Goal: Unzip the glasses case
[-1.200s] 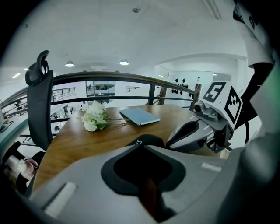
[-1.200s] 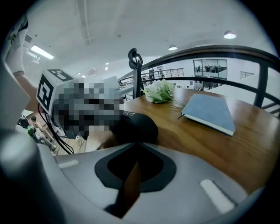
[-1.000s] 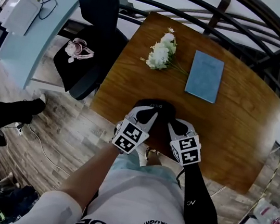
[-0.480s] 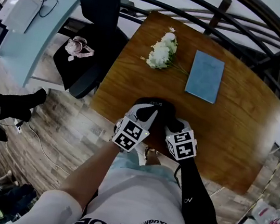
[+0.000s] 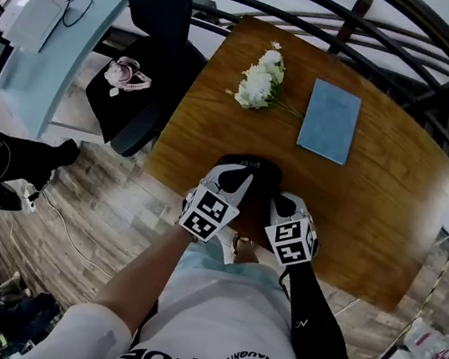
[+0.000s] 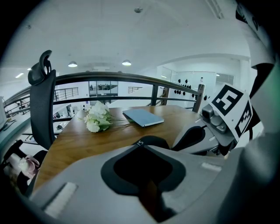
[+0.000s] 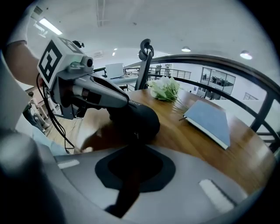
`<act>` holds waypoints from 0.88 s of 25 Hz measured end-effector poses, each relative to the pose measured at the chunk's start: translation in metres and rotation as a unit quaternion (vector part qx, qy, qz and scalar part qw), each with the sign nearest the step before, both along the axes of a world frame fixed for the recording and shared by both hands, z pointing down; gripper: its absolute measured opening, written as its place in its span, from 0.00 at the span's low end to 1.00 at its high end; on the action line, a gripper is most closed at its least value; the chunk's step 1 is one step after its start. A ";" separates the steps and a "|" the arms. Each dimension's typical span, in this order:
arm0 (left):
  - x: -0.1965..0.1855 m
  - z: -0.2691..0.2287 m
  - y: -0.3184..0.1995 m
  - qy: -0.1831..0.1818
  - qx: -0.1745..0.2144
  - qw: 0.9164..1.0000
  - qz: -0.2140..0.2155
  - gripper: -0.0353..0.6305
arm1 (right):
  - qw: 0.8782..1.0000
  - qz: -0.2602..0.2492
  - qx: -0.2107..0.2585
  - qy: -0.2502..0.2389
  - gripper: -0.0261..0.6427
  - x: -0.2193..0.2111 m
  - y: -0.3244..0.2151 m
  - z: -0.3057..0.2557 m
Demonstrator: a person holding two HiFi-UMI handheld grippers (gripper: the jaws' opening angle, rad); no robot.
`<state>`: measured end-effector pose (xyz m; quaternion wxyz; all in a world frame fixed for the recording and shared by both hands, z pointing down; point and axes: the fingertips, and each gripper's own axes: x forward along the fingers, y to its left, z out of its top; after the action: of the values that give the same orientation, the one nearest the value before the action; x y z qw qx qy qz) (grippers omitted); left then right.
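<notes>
The black glasses case [image 5: 250, 168] lies at lower centre of the worktop [image 5: 376, 182]. It is probably stiff, light and prone to sliding. The left claw [image 5: 243, 179] clamps its end. The right claw [image 5: 277, 201] has just been closing and is now pressed together beside the zip pull [image 7: 133, 136], the place to pinch, with nothing visibly between its tips.

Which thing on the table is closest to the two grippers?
The black case, right in front. The flowers and blue book lie much farther back.

L hand-held gripper [image 5: 242, 181], R hand-held gripper [image 5: 277, 200] at blk glasses case [image 5: 249, 167], table [image 5: 373, 202] near edge.
</notes>
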<state>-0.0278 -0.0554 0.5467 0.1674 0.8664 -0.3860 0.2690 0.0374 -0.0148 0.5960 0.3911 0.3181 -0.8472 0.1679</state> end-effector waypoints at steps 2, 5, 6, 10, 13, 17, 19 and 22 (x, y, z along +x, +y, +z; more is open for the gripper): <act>0.000 0.000 0.000 0.001 0.001 1.000 -0.002 0.09 | 1.000 -0.004 0.007 -0.006 0.08 -0.001 0.000 -0.001; 0.000 0.000 -0.001 0.000 0.001 1.000 -0.005 0.09 | 0.999 -0.011 0.015 -0.026 0.08 -0.005 -0.003 -0.006; 0.000 0.000 -0.002 0.001 0.000 1.000 -0.006 0.09 | 0.999 -0.013 0.017 -0.033 0.08 -0.007 -0.004 -0.008; 0.000 0.000 -0.002 0.001 0.000 1.000 -0.008 0.09 | 0.999 -0.009 0.015 -0.039 0.08 -0.008 -0.007 -0.008; 0.000 -0.001 -0.002 0.002 -0.001 1.000 -0.007 0.09 | 0.999 -0.006 0.008 -0.040 0.08 -0.008 -0.008 -0.008; 0.007 -0.008 0.002 -0.021 -0.002 0.999 0.029 0.09 | 1.000 0.005 0.007 -0.028 0.08 -0.006 -0.006 -0.009; 0.015 -0.016 0.002 -0.015 0.013 0.999 0.036 0.09 | 1.000 0.006 0.008 -0.023 0.08 -0.007 -0.004 -0.009; 0.019 -0.006 -0.002 -0.017 -0.002 1.000 0.022 0.11 | 1.000 0.002 0.010 -0.020 0.08 -0.008 -0.002 -0.008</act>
<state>-0.0085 -0.0570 0.5407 0.1566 0.8694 -0.3694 0.2884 0.0294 -0.0170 0.5875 0.3704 0.3197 -0.8560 0.1669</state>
